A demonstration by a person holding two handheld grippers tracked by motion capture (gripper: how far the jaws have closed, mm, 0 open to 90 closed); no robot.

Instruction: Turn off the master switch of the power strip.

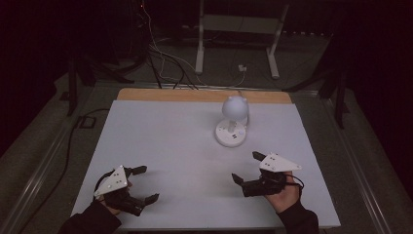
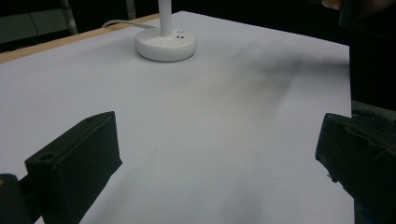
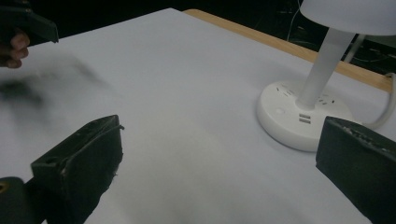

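Both grippers, left (image 1: 146, 184) and right (image 1: 247, 167), spread wide, holding nothing, well short of my lamp (image 1: 233, 122). Nothing begun; reach and grasp remain.

The lamp (image 1: 233, 122) looks like smooth white plastic, slightly glossy. The table (image 1: 160, 141) has a matt white top with a wooden edge at the upper part of the frame.

1 white desk lamp (image 1: 233, 122), 2 grippers: left gripper (image 1: 142, 184) & right gripper (image 1: 246, 167), 1 table (image 1: 165, 146).
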